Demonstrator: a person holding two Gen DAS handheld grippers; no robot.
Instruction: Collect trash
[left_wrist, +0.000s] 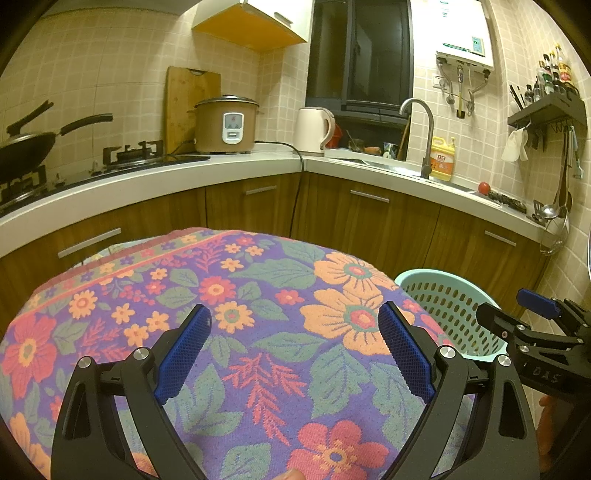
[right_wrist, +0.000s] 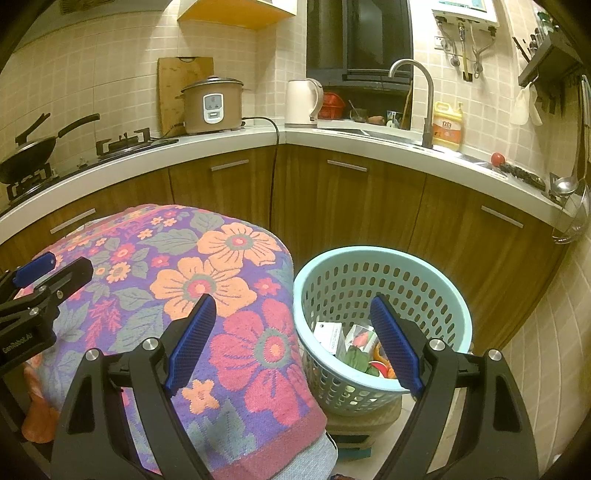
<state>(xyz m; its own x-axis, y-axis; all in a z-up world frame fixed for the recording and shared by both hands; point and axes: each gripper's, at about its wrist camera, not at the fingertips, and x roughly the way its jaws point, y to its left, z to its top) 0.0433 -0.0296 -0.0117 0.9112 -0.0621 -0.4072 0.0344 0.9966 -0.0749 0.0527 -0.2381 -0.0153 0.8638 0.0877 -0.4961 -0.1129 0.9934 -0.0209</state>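
A light blue perforated basket (right_wrist: 384, 266) stands to the right of a table covered in a floral cloth (right_wrist: 221, 280). Several pieces of trash (right_wrist: 354, 349) lie inside it: a white packet, green and red wrappers. My right gripper (right_wrist: 291, 310) is open and empty, hovering over the cloth's right edge and the basket's near rim. My left gripper (left_wrist: 293, 323) is open and empty above the floral cloth (left_wrist: 258, 295). The basket (left_wrist: 443, 295) shows at the right in the left wrist view, behind the right gripper (left_wrist: 517, 310).
A kitchen counter (right_wrist: 221, 142) wraps around behind, with a rice cooker (right_wrist: 212, 105), kettle (right_wrist: 303, 103), wok (right_wrist: 29, 155), sink tap (right_wrist: 424, 96) and yellow detergent bottle (right_wrist: 447, 125). Brown cabinets stand below. The basket sits on a low stool (right_wrist: 362, 424).
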